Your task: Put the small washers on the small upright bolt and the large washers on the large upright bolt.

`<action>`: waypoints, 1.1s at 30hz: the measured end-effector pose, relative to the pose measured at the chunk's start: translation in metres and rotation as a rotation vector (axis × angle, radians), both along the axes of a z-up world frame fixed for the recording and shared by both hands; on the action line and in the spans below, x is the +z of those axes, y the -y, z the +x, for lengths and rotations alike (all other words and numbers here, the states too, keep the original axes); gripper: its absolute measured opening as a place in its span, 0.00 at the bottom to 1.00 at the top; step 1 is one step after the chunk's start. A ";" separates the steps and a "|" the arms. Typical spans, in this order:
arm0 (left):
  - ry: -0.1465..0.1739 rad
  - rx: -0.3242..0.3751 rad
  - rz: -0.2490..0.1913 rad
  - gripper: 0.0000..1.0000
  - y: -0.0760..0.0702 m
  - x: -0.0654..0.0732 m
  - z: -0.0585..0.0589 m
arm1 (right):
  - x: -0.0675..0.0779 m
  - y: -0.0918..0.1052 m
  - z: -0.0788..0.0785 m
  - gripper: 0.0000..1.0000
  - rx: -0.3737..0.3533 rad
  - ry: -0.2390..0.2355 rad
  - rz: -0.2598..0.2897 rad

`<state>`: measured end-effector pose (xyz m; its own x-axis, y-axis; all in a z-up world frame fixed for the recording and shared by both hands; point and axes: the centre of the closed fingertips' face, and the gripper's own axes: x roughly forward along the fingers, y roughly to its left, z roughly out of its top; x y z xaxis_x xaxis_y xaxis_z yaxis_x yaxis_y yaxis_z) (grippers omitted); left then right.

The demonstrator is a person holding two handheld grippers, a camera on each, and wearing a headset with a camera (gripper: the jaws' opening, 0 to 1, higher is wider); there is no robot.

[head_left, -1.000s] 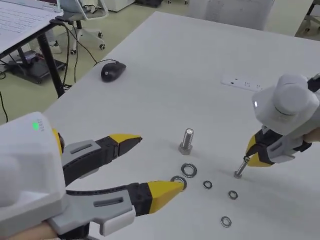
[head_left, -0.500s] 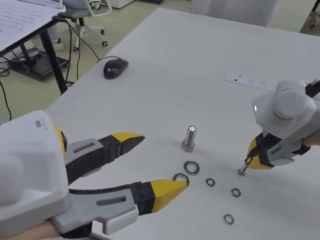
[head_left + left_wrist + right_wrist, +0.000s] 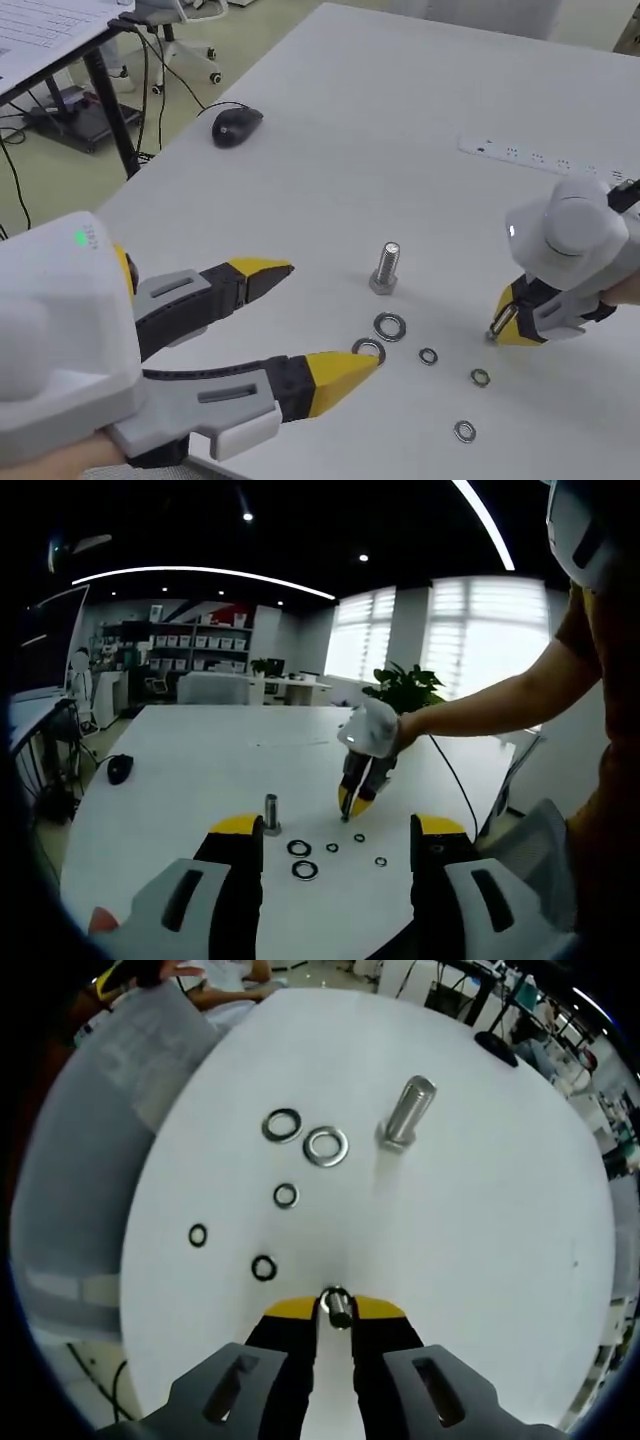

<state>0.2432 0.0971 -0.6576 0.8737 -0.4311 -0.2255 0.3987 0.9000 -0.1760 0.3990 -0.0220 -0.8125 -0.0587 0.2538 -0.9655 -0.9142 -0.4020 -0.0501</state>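
On white workbench (image 3: 400,130), left to right: left gripper (image 3: 330,315), jaws spread wide, at near edge; large bolt (image 3: 388,268) upright at centre, two large washers (image 3: 389,326) lying just before it; three small washers (image 3: 428,356) loose alongside; right gripper (image 3: 505,326) pinching tilted small bolt (image 3: 338,1307).

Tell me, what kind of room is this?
It looks like an office, maybe with a workshop corner. A computer mouse and a power strip lie on the big white table, and a potted plant stands by wide windows, with more desks behind.
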 end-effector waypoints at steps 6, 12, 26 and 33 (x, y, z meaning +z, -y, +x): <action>-0.002 0.004 0.002 0.58 -0.002 0.000 0.001 | -0.005 0.002 0.000 0.14 0.002 -0.002 0.001; -0.001 0.008 0.005 0.59 -0.003 0.000 0.001 | -0.004 0.004 0.002 0.16 -0.007 0.003 0.006; 0.012 -0.024 0.017 0.59 0.009 0.007 0.000 | 0.017 0.022 0.002 0.18 -0.052 0.024 0.030; 0.025 -0.040 0.031 0.59 0.016 0.012 -0.006 | 0.025 0.034 -0.013 0.18 -0.073 0.021 0.042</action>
<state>0.2368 0.0815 -0.6456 0.8616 -0.4588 -0.2173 0.4382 0.8882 -0.1377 0.3864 -0.0560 -0.7873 -0.0179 0.2969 -0.9548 -0.9397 -0.3313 -0.0854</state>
